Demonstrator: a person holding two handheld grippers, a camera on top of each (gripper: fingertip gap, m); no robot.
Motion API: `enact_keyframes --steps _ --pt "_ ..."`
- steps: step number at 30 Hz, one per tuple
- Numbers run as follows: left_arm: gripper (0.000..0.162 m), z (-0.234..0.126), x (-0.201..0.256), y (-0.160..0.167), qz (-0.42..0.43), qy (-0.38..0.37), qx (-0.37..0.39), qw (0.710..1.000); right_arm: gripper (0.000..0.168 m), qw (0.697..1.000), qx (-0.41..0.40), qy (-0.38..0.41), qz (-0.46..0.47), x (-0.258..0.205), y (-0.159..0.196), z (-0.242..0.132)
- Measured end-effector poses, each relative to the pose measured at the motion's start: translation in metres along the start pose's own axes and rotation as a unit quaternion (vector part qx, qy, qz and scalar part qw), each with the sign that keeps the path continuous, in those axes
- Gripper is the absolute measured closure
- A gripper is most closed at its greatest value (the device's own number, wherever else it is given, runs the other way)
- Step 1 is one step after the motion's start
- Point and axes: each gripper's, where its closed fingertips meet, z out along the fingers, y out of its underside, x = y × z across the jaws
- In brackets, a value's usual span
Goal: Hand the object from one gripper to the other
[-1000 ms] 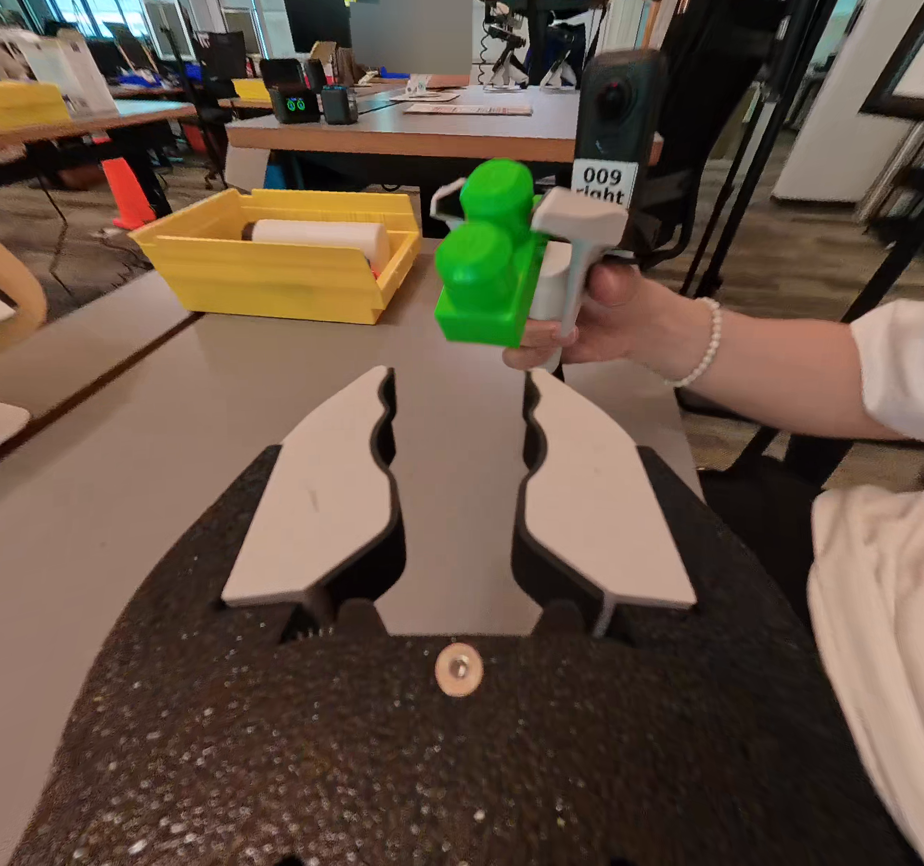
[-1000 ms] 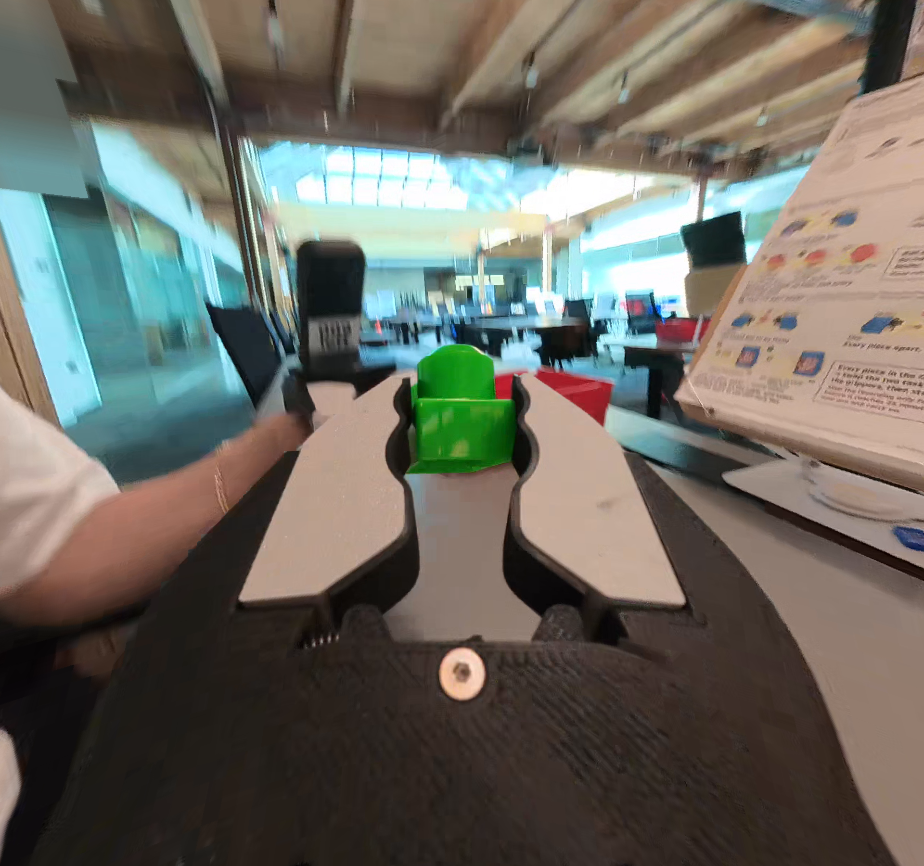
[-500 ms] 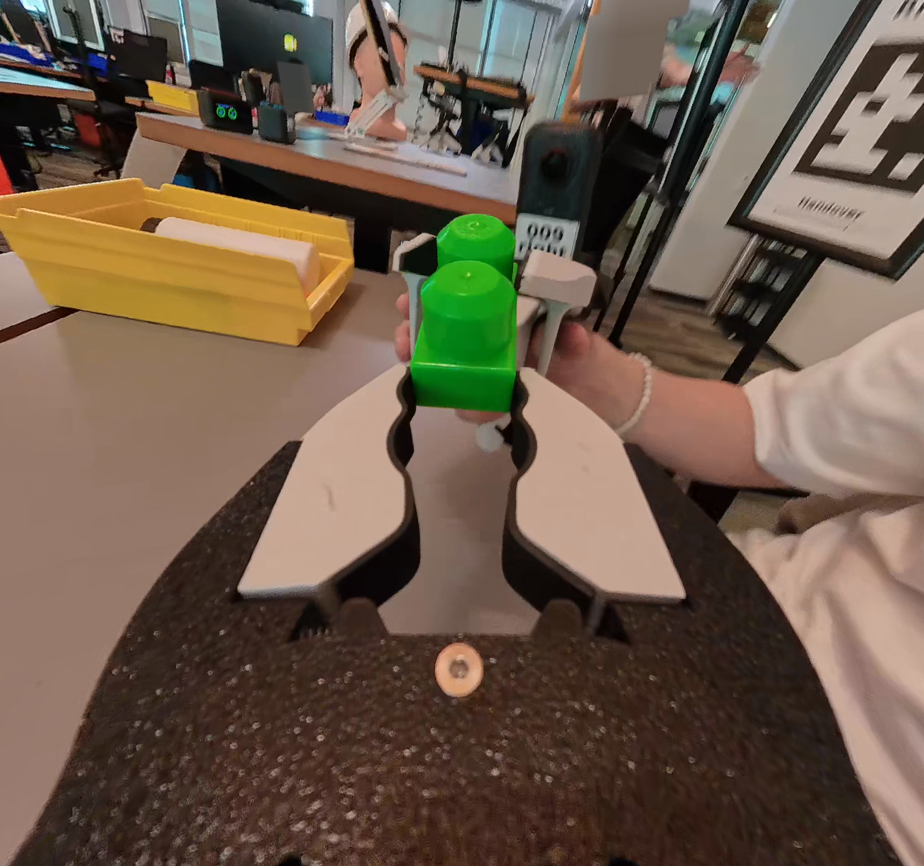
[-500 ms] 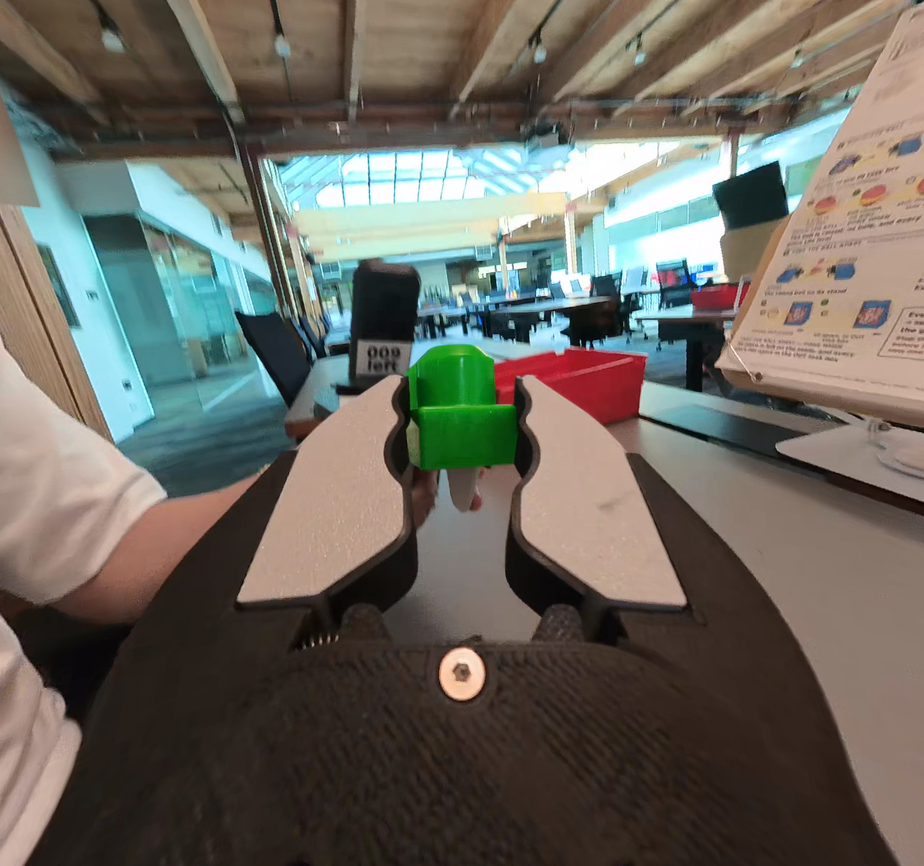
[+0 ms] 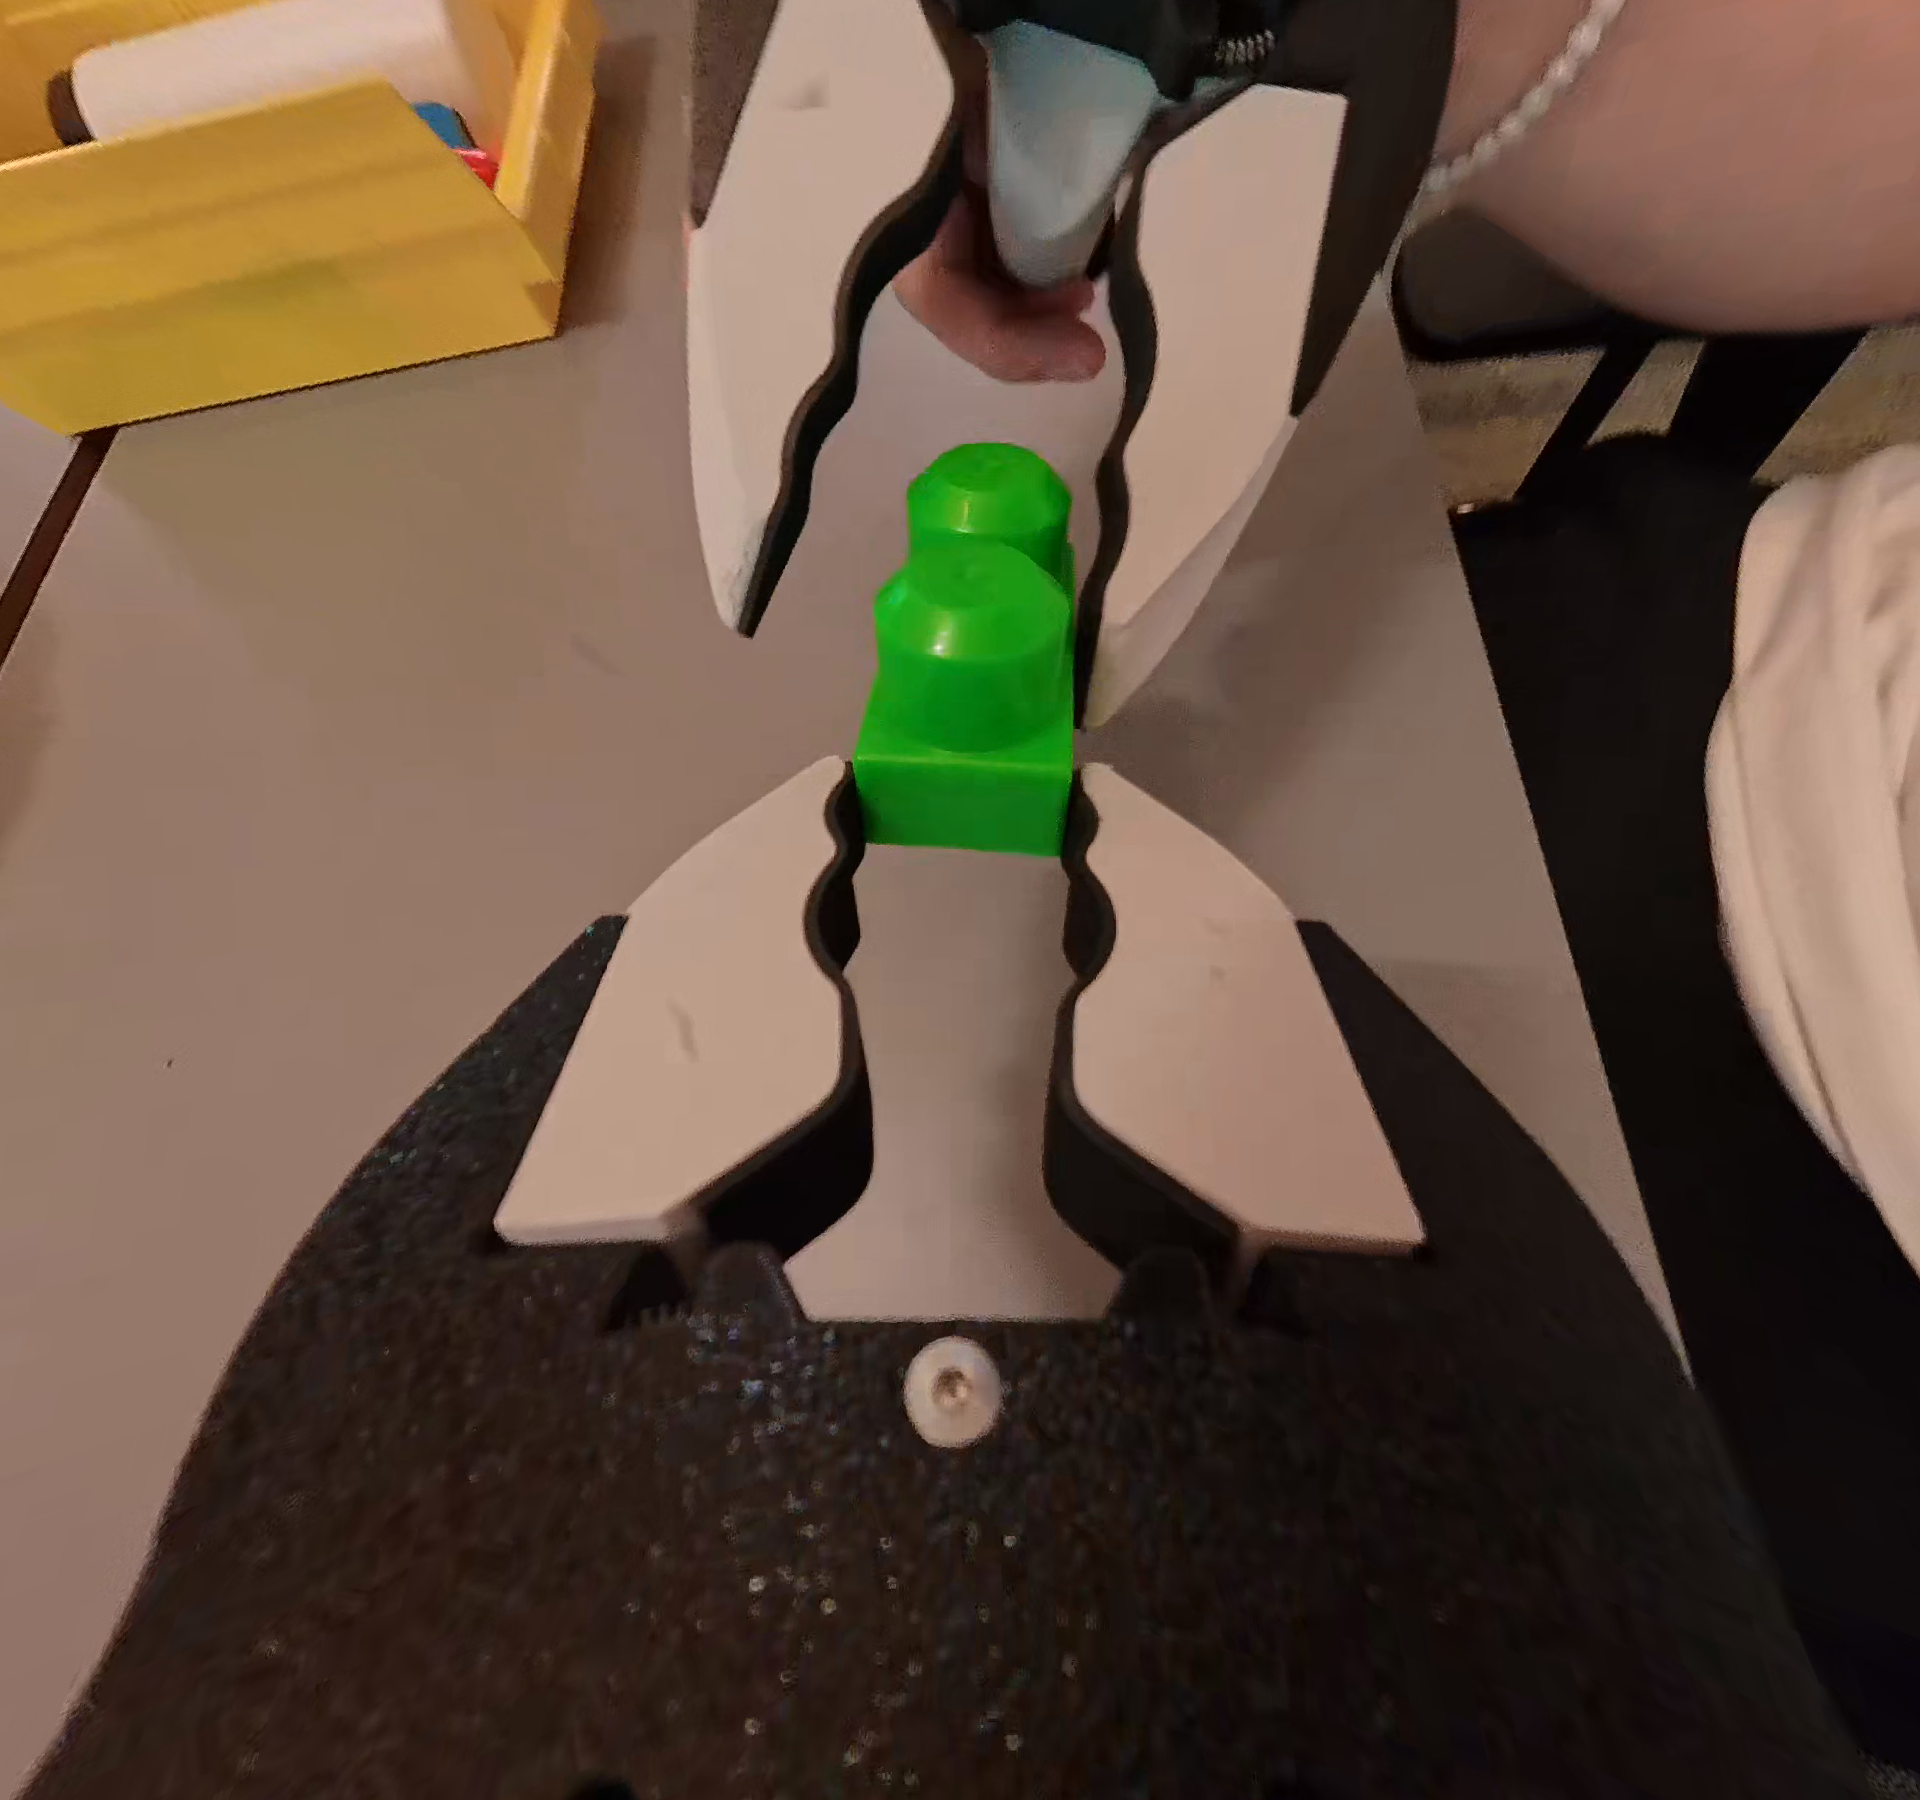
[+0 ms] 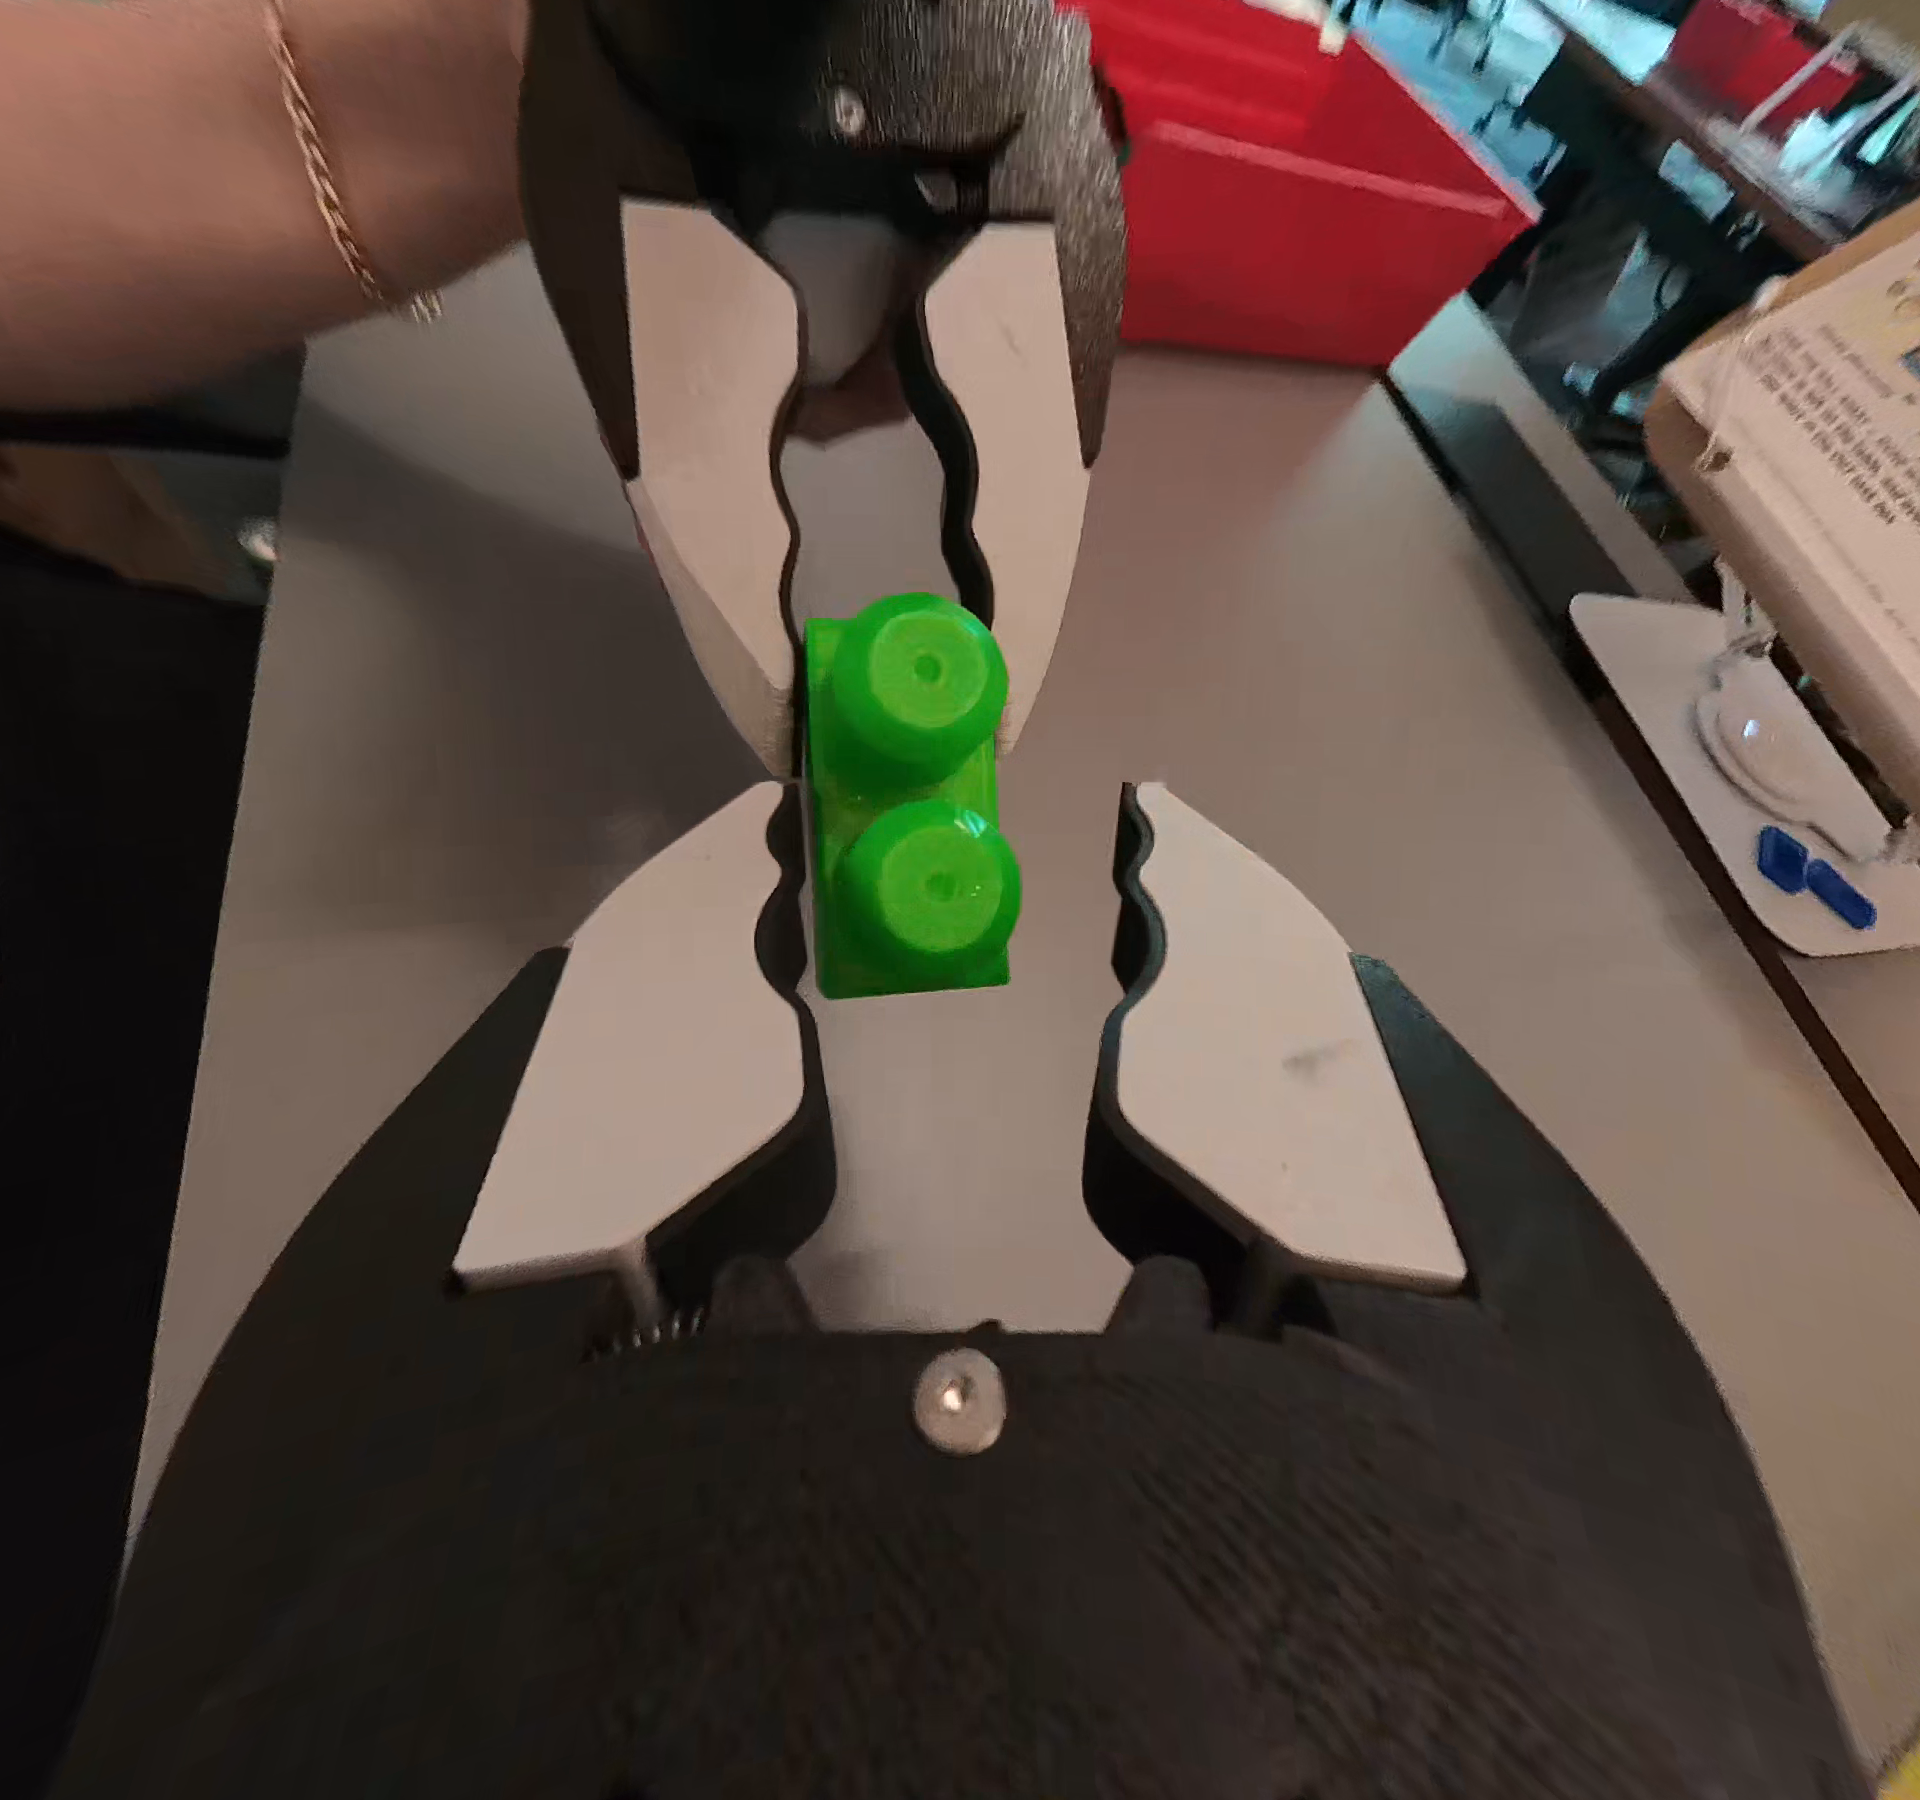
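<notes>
A bright green two-stud brick [image 5: 961, 711] hangs above the grey table [image 5: 364, 763]. My left gripper [image 5: 961, 794] is shut on its near end, a fingertip on each side. My right gripper [image 5: 920, 659] reaches in from the top of the left wrist view with its jaws open; one finger [image 5: 1174, 524] lies along the brick's side. In the right wrist view the brick [image 6: 914, 877] sits between my right gripper's [image 6: 956, 800] spread fingers, against the left one and apart from the right one. My left gripper [image 6: 894, 742] clamps the brick's far end there.
A yellow bin [image 5: 281, 223] holding a white roll [image 5: 270, 57] stands at the table's back left. A red bin [image 6: 1278, 223] stands behind the grippers. A printed sheet on a stand [image 6: 1818, 462] and small blue pieces [image 6: 1808, 877] are at the right. Only a small space, under 4 cm, lies between the two pairs of fingers.
Both grippers have tilted down toward the table. My left gripper has shut on the green brick. My right gripper has opened and no longer clamps it.
</notes>
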Motion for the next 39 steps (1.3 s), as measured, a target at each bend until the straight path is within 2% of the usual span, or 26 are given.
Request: enact_keyframes --steps 5,6,7,11,13,15,18,20,23,27,29,32,34,37,39 --pt "0.126 0.012 0.006 0.0 0.035 0.0 -0.018 0.999 0.12 0.997 -0.079 -0.024 -0.014 -0.012 0.018 0.0" --pt "0.126 0.014 0.007 0.0 0.038 -0.002 -0.021 0.999 0.13 0.995 -0.087 -0.037 -0.016 -0.016 0.02 -0.001" --pt "0.126 0.015 0.007 0.001 0.039 -0.002 -0.024 0.999 0.132 0.994 -0.094 -0.044 -0.018 -0.019 0.021 -0.001" --pt "0.126 0.014 0.002 0.002 0.029 -0.014 -0.021 0.999 0.132 0.994 -0.105 -0.035 -0.016 -0.015 0.022 0.001" --pt "0.124 0.013 -0.01 -0.001 0.003 -0.048 -0.005 0.999 0.132 0.995 -0.101 -0.009 0.002 -0.004 0.023 -0.001" --pt "0.111 0.01 -0.027 -0.007 -0.034 -0.093 0.023 0.995 0.132 0.993 -0.115 0.017 0.02 0.009 0.031 -0.008" --pt "0.097 0.004 -0.046 -0.012 -0.085 -0.132 0.063 0.986 0.133 0.982 -0.139 0.113 0.052 0.048 0.041 -0.034" --pt "0.095 -0.001 -0.052 -0.012 -0.099 -0.144 0.078 0.981 0.133 0.967 -0.153 0.183 0.092 0.085 0.048 -0.066" --pt "0.095 -0.006 -0.061 -0.005 -0.105 -0.165 0.072 0.978 0.132 0.922 -0.191 0.294 0.164 0.163 0.07 -0.124" --pt "0.099 -0.014 -0.073 0.004 -0.126 -0.195 0.063 0.971 0.132 0.866 -0.219 0.367 0.258 0.27 0.113 -0.168" --pt "0.101 -0.02 -0.079 0.005 -0.136 -0.205 0.071 0.967 0.132 0.846 -0.221 0.38 0.302 0.313 0.141 -0.168" --pt "0.102 -0.028 -0.085 0.008 -0.152 -0.211 0.085 0.962 0.133 0.819 -0.212 0.366 0.387 0.346 0.182 -0.148" --pt "0.102 -0.032 -0.09 0.011 -0.168 -0.22 0.092 0.956 0.133 0.804 -0.224 0.374 0.404 0.358 0.205 -0.135" --pt "0.105 -0.034 -0.091 0.013 -0.186 -0.211 0.101 0.954 0.132 0.785 -0.293 0.366 0.405 0.356 0.24 -0.118" --pt "0.105 -0.035 -0.091 0.013 -0.185 -0.209 0.104 0.955 0.132 0.773 -0.265 0.387 0.427 0.367 0.241 -0.118"
